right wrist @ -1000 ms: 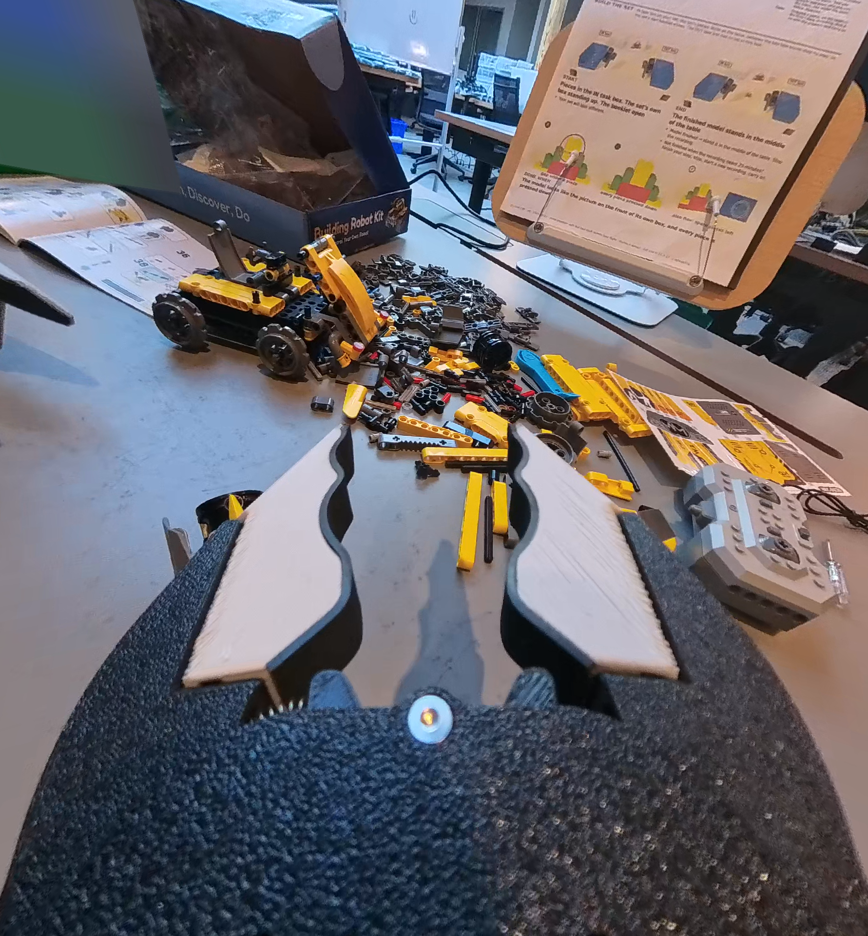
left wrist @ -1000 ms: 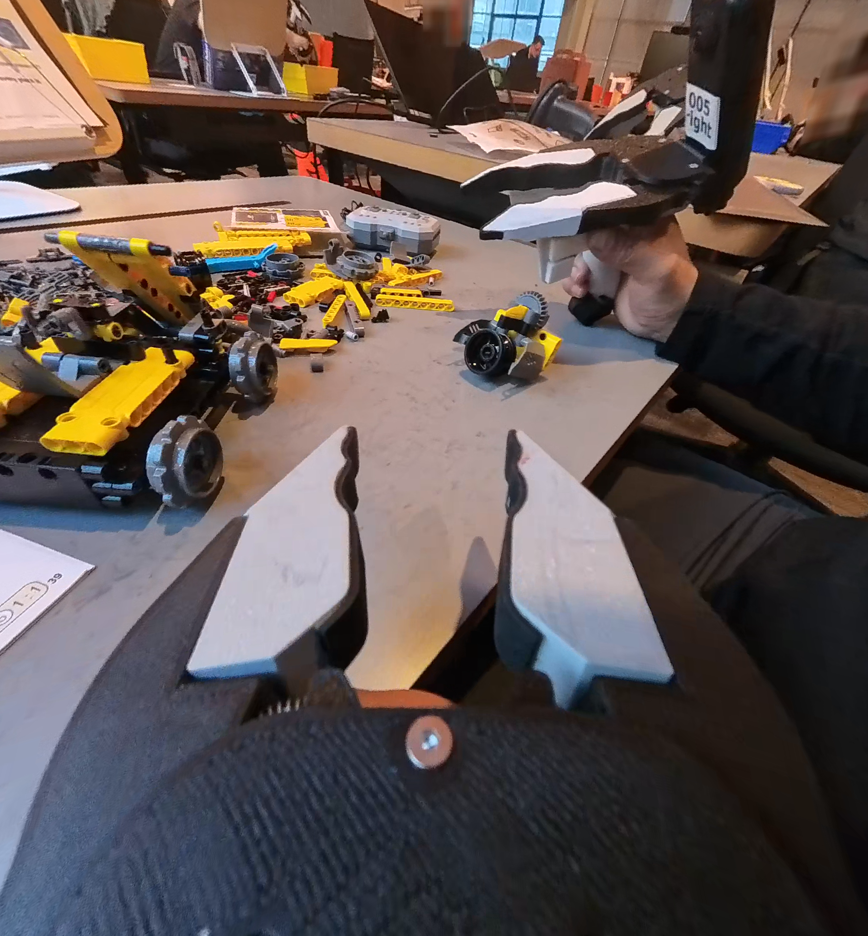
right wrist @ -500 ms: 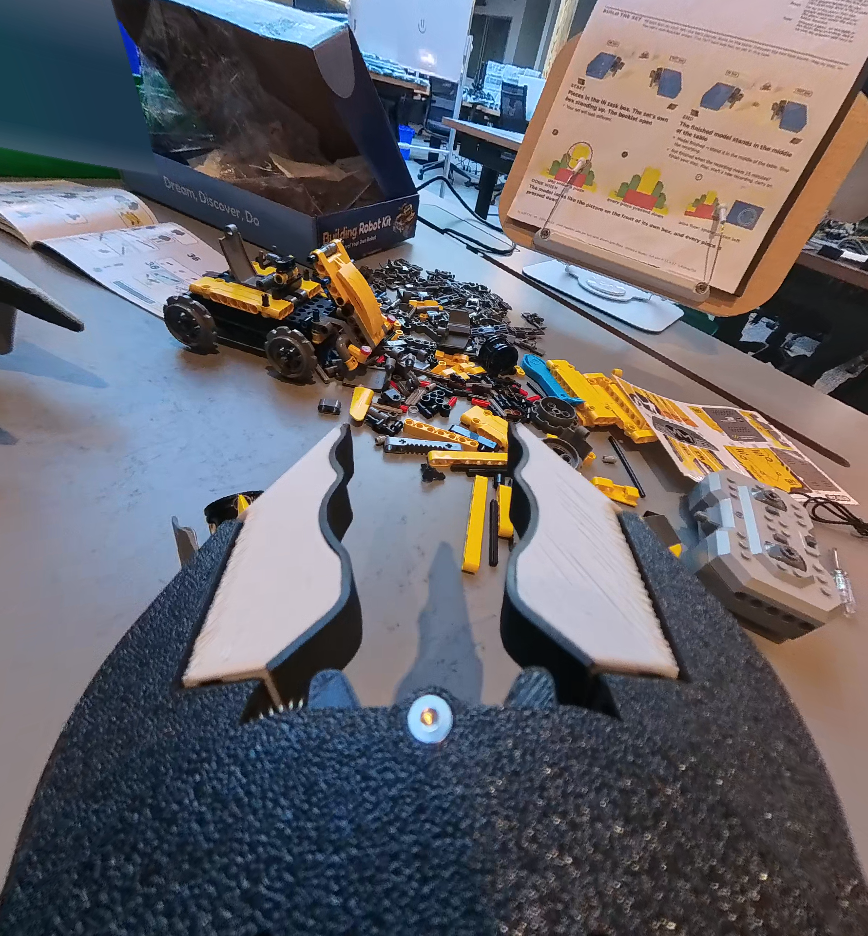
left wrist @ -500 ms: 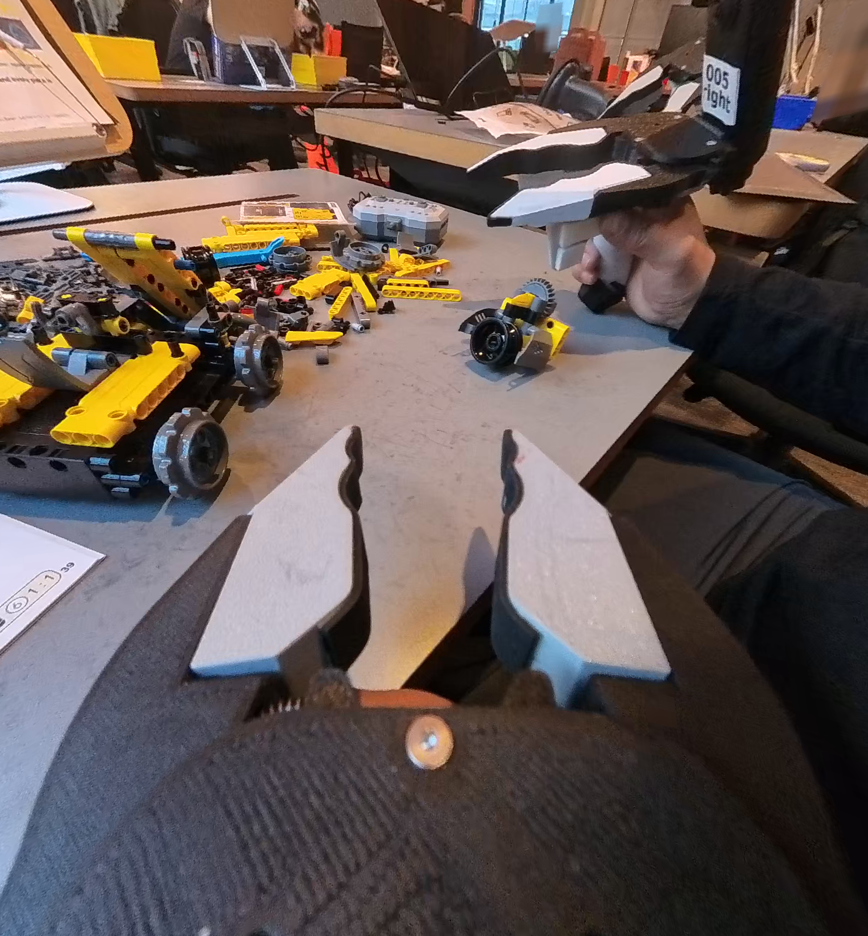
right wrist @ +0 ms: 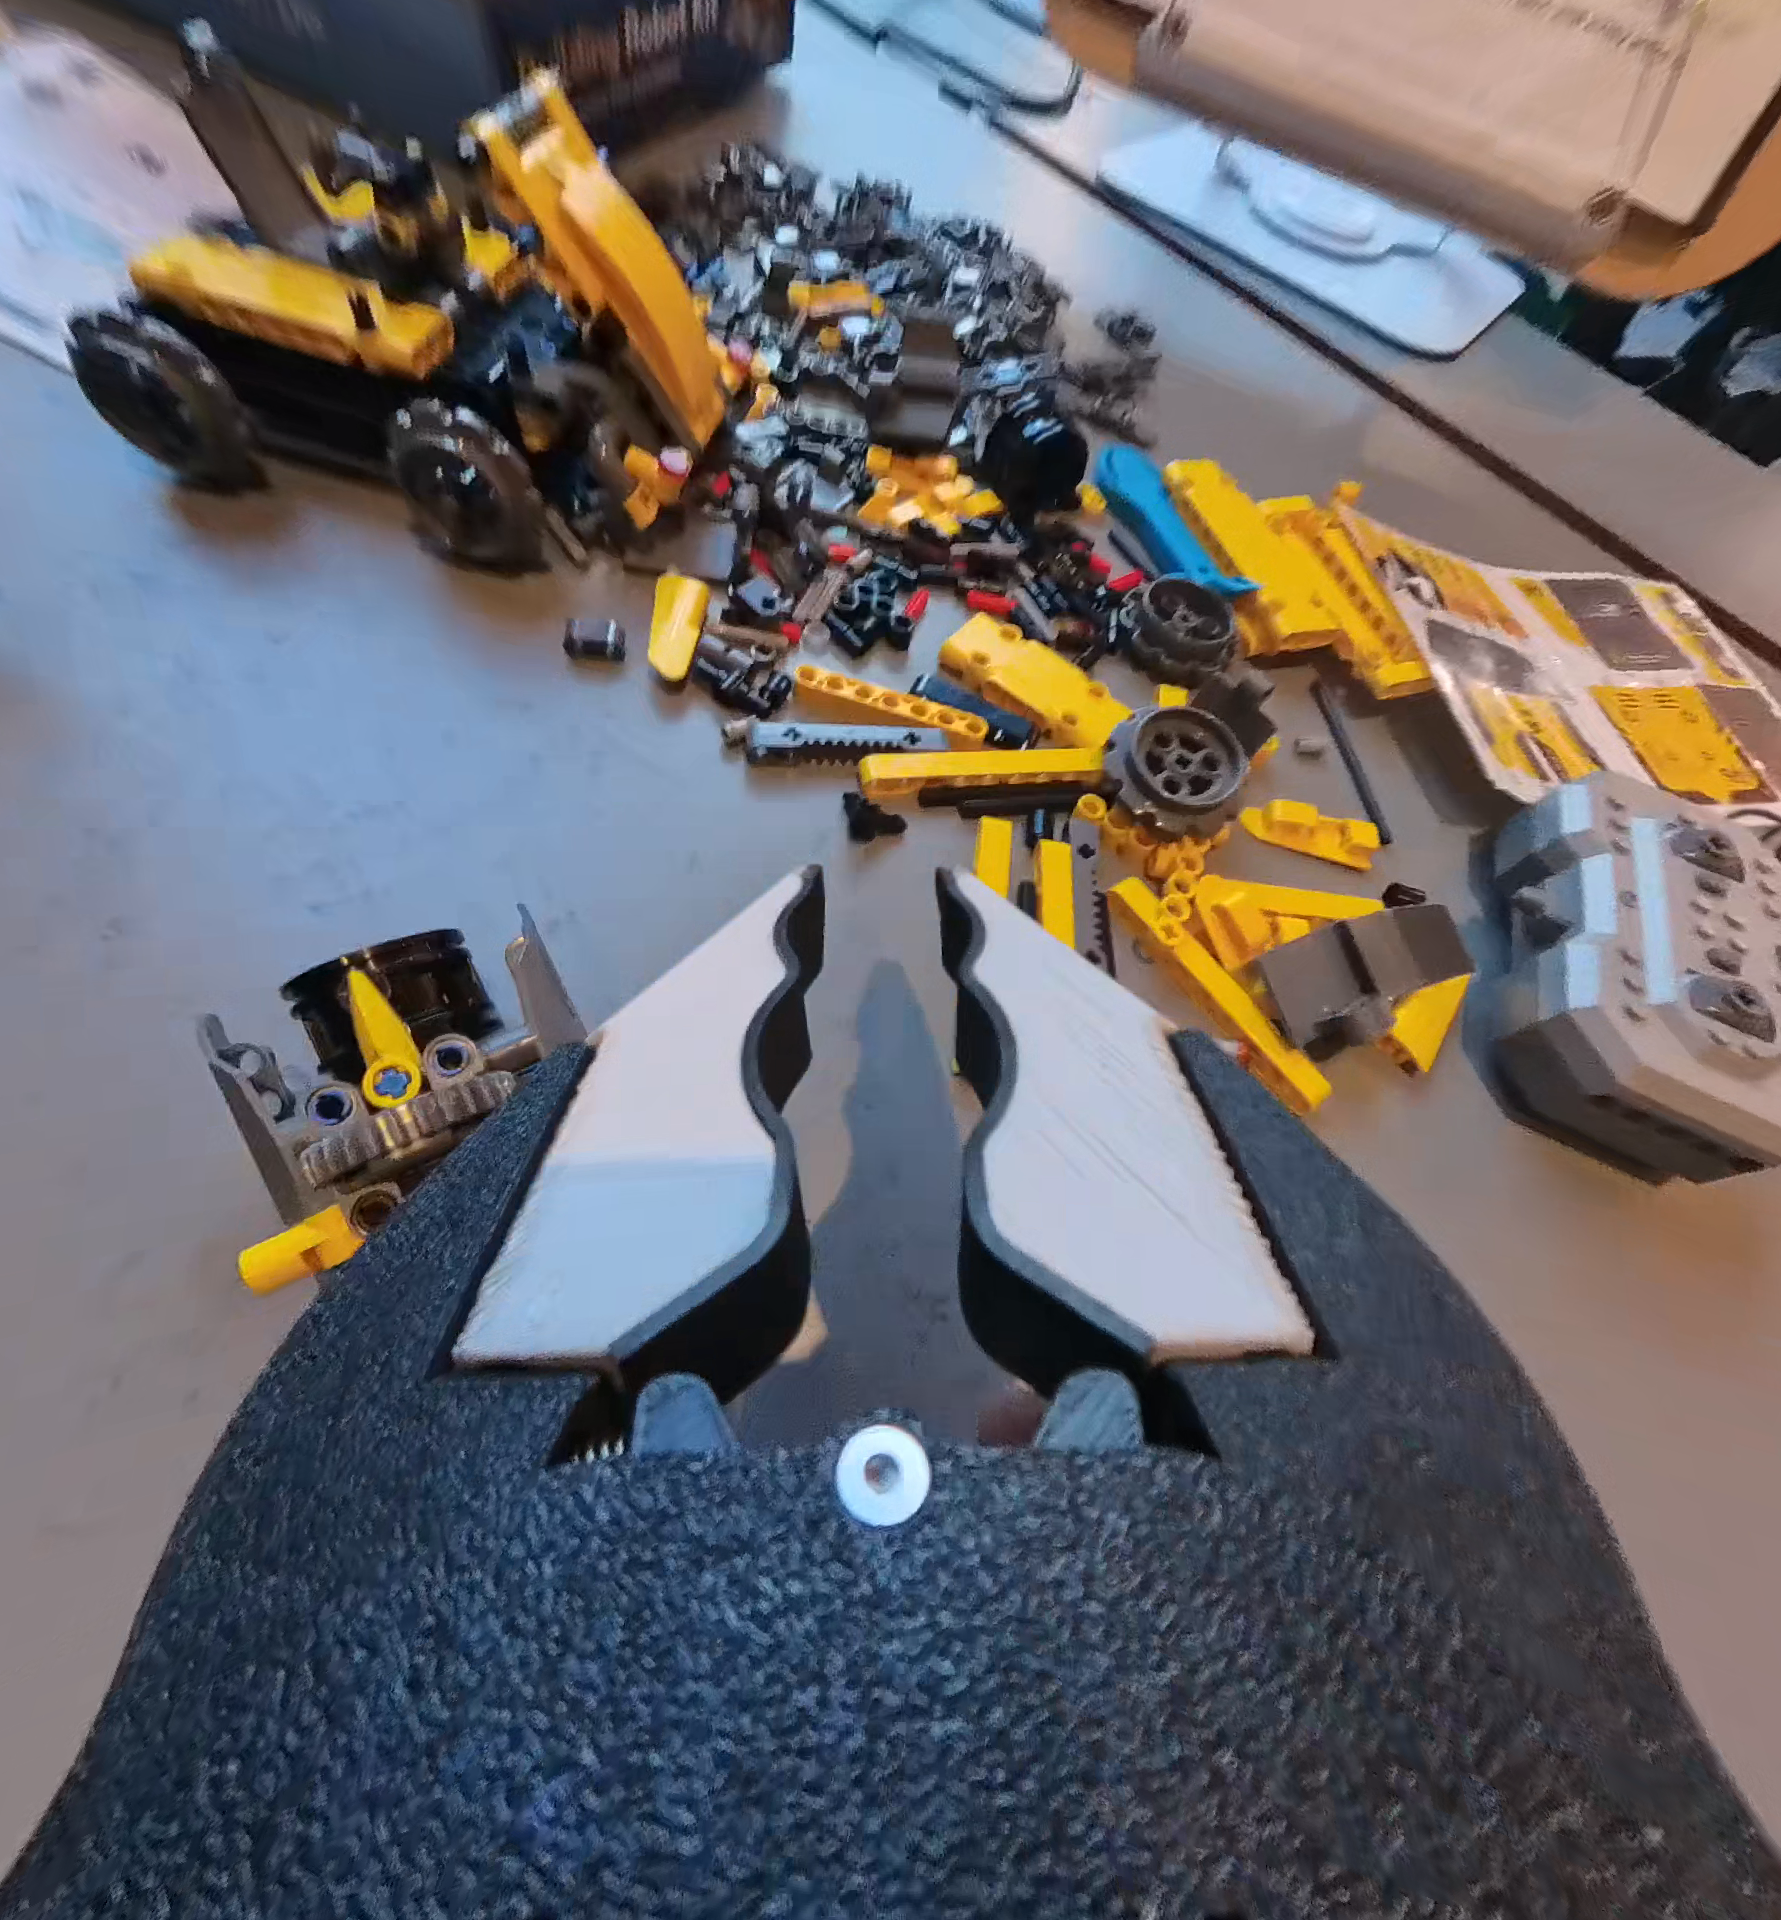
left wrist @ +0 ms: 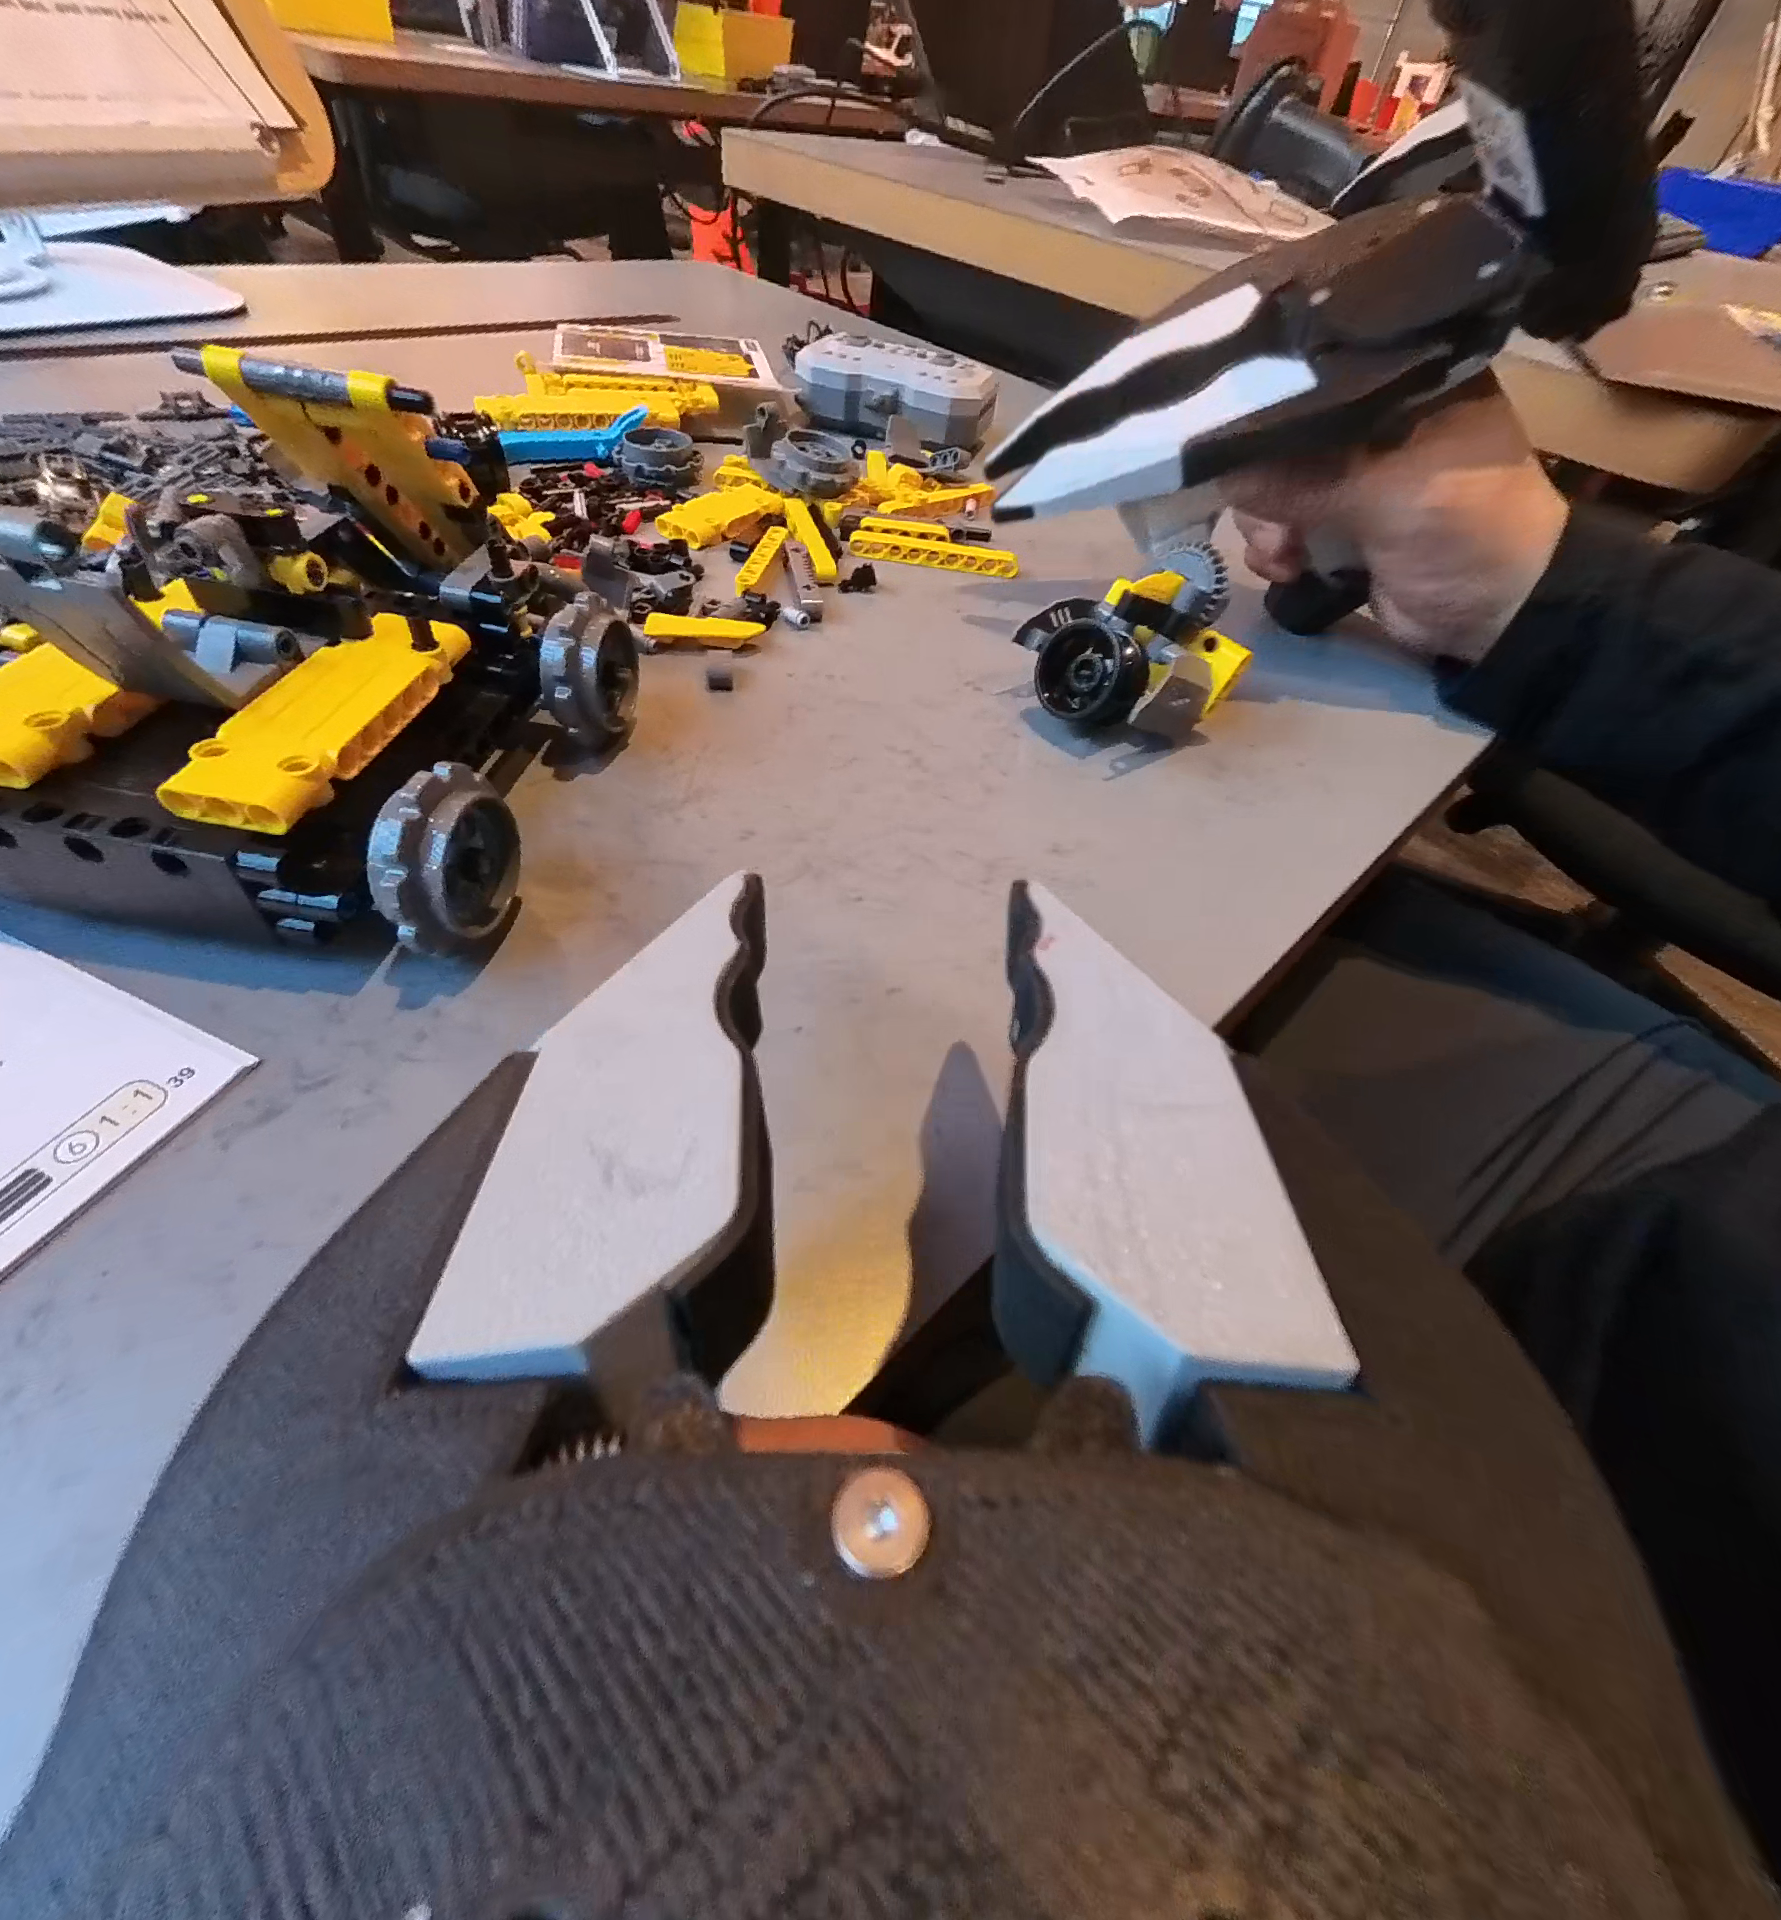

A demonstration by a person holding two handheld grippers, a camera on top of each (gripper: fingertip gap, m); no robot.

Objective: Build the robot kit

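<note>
Left wrist view, left to right: white printed booklet page (left wrist: 55, 1122) at the edge, then the yellow-and-black brick-built vehicle with grey wheels (left wrist: 242, 675), then the scatter of loose yellow, black and grey plastic pieces (left wrist: 813, 520). We have the left gripper (left wrist: 881, 904) spread and empty, low over bare grey tabletop (left wrist: 865, 779), near the vehicle's front wheel but not touching it. Further right sits a small black-wheel-and-grey-gear sub-assembly (left wrist: 1125, 655). The right gripper (left wrist: 1000, 483) hangs above it, held in a hand (left wrist: 1416, 551).

Right wrist view: the sub-assembly is just left of the fingers and apart from them. Fingers stand a narrow gap apart, nothing between them, with tips near the long yellow holed beams (right wrist: 979, 774). Boxy light-grey studded block (right wrist: 1655, 987) is far right.

Versus half a second ago, we see the right gripper pitched down and closer to the pile, gap narrower, picture motion-blurred. Left gripper barely differs.
</note>
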